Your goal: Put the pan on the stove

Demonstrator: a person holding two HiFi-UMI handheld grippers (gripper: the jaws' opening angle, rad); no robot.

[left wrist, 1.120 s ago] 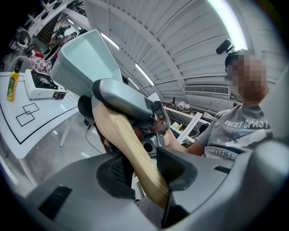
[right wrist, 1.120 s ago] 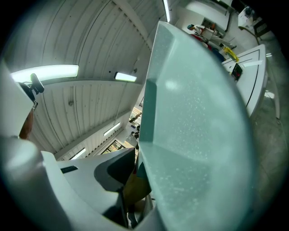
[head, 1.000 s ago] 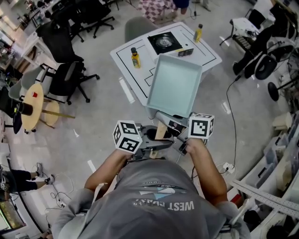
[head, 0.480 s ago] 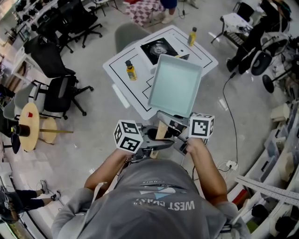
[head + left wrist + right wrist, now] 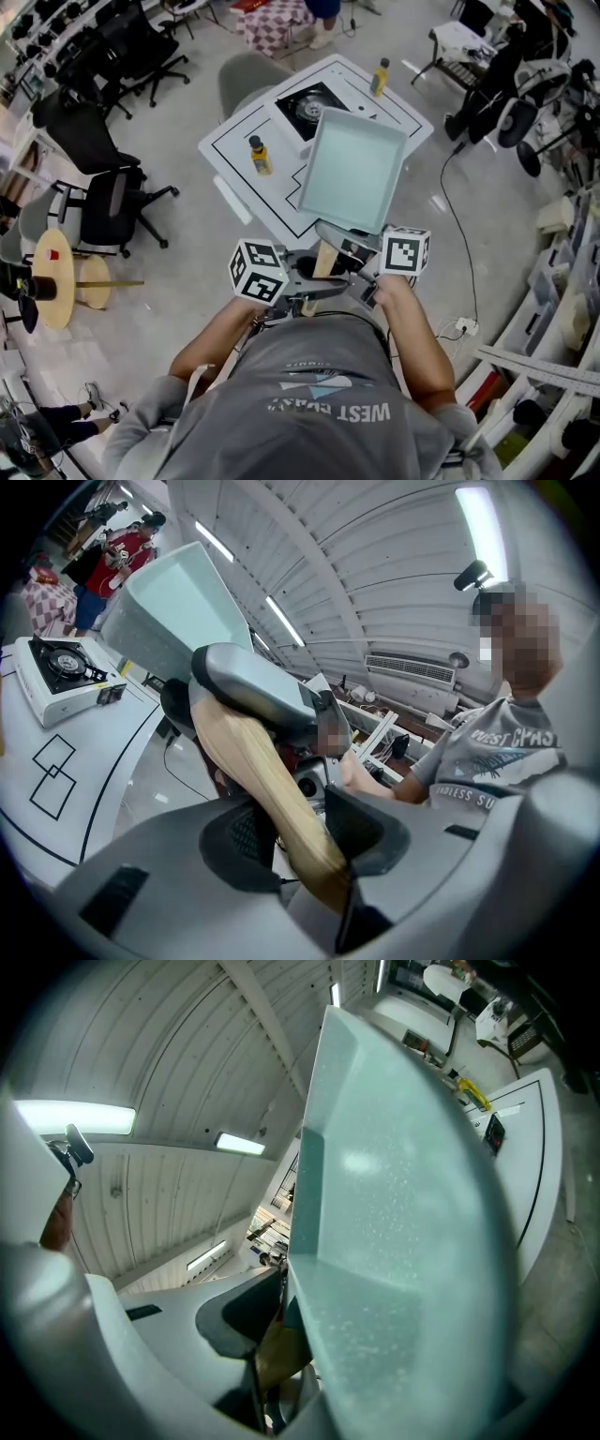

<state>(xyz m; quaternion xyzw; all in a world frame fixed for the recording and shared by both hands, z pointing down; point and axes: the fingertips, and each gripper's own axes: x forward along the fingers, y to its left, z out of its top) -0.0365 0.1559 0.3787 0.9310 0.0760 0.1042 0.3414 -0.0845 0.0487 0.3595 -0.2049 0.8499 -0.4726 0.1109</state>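
Note:
A square pale-teal pan [image 5: 352, 173] with a wooden handle [image 5: 323, 263] hangs in the air in front of the person, its open side facing up. Both grippers hold it by the handle. My left gripper [image 5: 309, 289] is shut on the handle's near end [image 5: 281, 808], in the left gripper view between my jaws [image 5: 309, 841]. My right gripper [image 5: 354, 261] grips closer to the pan's body [image 5: 403, 1213], with the wooden handle [image 5: 279, 1352] pinched in its jaws [image 5: 272, 1344]. The stove [image 5: 309, 101] stands on the white table [image 5: 239, 159] beyond the pan and also shows as the stove [image 5: 58, 672].
On the table a yellow bottle [image 5: 260, 155] stands left of the stove and another bottle [image 5: 379, 77] at the far right corner. Office chairs [image 5: 103, 202] and a round wooden table [image 5: 56, 277] are at the left. A cable [image 5: 459, 216] runs over the floor at the right.
The table and stove have shifted left and slightly nearer in the head view, so the person is moving towards them. Pan and both grips are unchanged.

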